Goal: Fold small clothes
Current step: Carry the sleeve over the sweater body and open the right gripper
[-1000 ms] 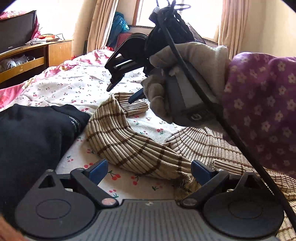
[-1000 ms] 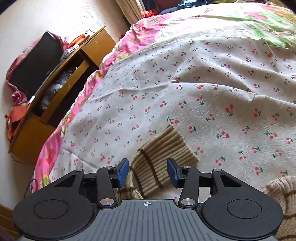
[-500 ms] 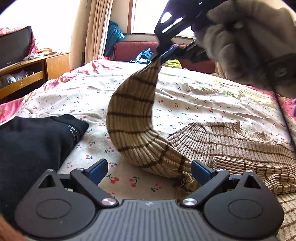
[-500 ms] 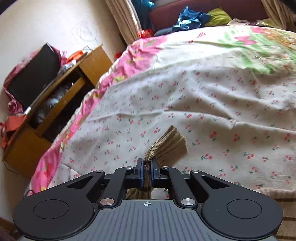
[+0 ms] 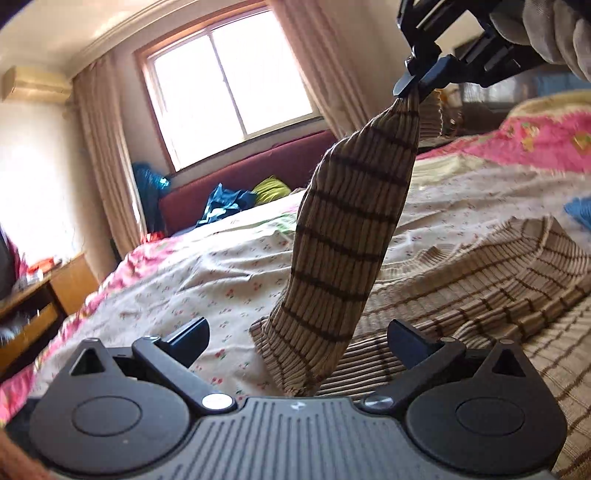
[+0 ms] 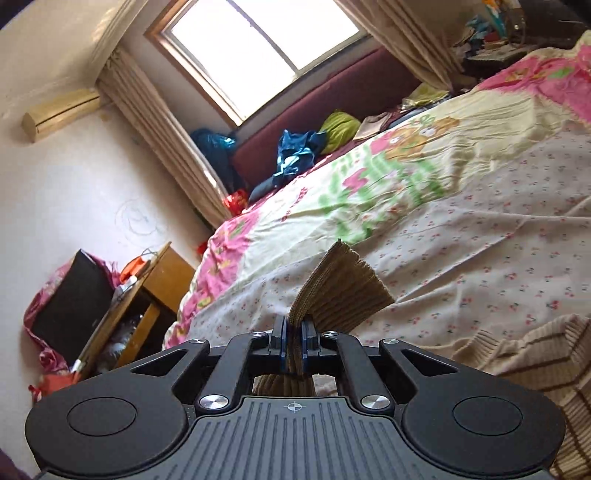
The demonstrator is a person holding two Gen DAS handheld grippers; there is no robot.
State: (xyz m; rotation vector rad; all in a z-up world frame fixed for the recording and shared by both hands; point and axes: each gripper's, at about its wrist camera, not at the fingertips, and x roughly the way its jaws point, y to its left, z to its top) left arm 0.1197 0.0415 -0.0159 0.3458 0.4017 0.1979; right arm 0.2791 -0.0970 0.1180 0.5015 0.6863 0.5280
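1. far left in the left wrist view, a wooden cabinet stands against the wall, with beige curtains and a bright window behind it.
2. a dark red sofa runs under the window, carrying a blue cloth and a yellow-green bundle.
3. low in the frame, the left gripper hangs above the cherry-print bedsheet with its jaws spread wide and nothing between them.
4. in the centre, the sleeve of a beige ribbed sweater with dark stripes rises off the bed in a steep column, its lower end dropping between the left gripper's fingers without touching either.
5. at upper right, the right gripper, held by a gloved hand, pinches the sleeve at its cuff and holds it high above the bed.
6. the sweater's body lies spread on the sheet at right, one fold humped up near the edge.
7. in the right wrist view, a black television draped in pink cloth sits on the cabinet at left.
8. the right gripper is clamped tight on the cuff, which fans out beyond the blue pads.
9. at right, the sweater rests on the sheet.
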